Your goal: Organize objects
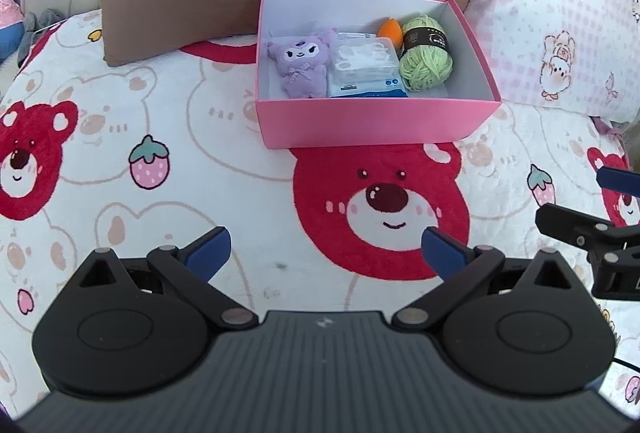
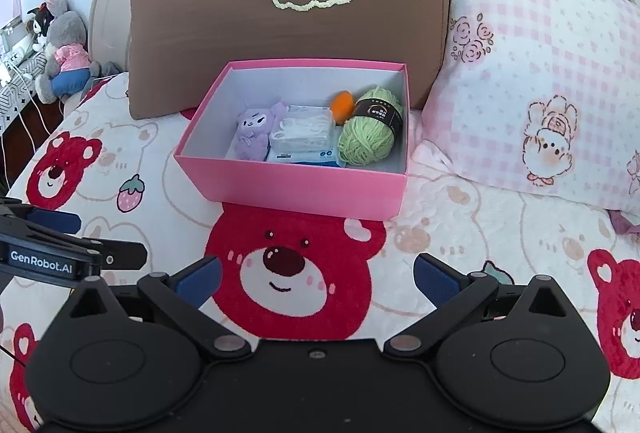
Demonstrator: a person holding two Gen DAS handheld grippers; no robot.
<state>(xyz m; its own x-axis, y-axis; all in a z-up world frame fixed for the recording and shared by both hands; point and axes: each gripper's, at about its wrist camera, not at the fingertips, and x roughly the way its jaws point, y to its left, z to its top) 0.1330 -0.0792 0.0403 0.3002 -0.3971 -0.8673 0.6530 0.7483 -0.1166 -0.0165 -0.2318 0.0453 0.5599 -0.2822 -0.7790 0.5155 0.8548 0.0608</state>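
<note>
Both the left gripper [image 1: 326,249] and the right gripper [image 2: 316,277] hover spread wide and empty over the bear blanket [image 1: 140,105]. Ahead, the pink box [image 1: 376,123] holds a purple plush [image 1: 302,67], a tissue pack [image 1: 366,71], green yarn [image 1: 426,63] and an orange sponge [image 1: 390,28]. A brown cushion [image 2: 224,17] stands just behind it, a pink pillow [image 2: 532,73] beside.

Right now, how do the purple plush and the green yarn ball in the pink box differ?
The purple plush lies at the left end of the row of items in the pink box; the green yarn ball sits at the right end. The plush is flat, with a cartoon face; the yarn ball is round, with a dark label band. The plush looks smaller. Both are soft, rest on the box floor, and flank the clear packet.
</note>
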